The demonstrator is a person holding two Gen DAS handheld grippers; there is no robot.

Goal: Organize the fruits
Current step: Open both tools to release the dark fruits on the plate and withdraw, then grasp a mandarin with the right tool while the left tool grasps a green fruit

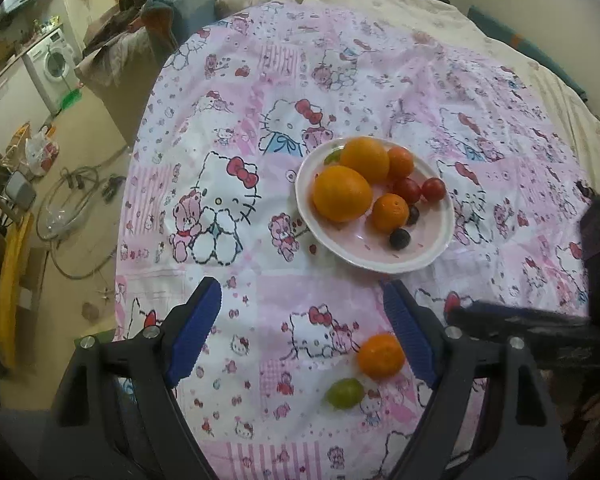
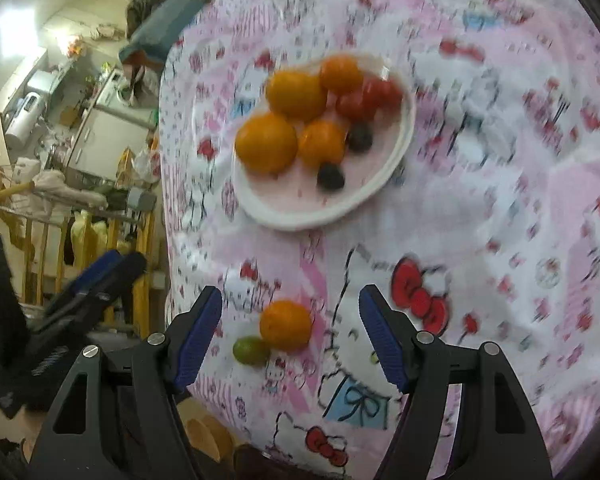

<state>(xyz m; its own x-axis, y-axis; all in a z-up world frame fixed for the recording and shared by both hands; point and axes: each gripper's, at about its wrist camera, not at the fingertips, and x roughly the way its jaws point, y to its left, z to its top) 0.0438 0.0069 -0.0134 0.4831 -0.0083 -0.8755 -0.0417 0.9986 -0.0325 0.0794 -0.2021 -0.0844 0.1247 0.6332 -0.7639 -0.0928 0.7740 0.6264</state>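
Left gripper: jaws spread, nothing between the pads, held over the pink cartoon-print cloth. A loose orange lies just inside its right finger, with a green grape touching or just beside it.

Right gripper: jaws spread, empty; the same orange and grape lie on the cloth between its fingers, nearer the left one.

Beyond, the white plate holds two large oranges, two small ones, red tomatoes and two dark grapes. No obstacle lies between loose fruit and plate.

Off the cloth's left edge: a washing machine and floor cables. Right-wrist view is blurred.
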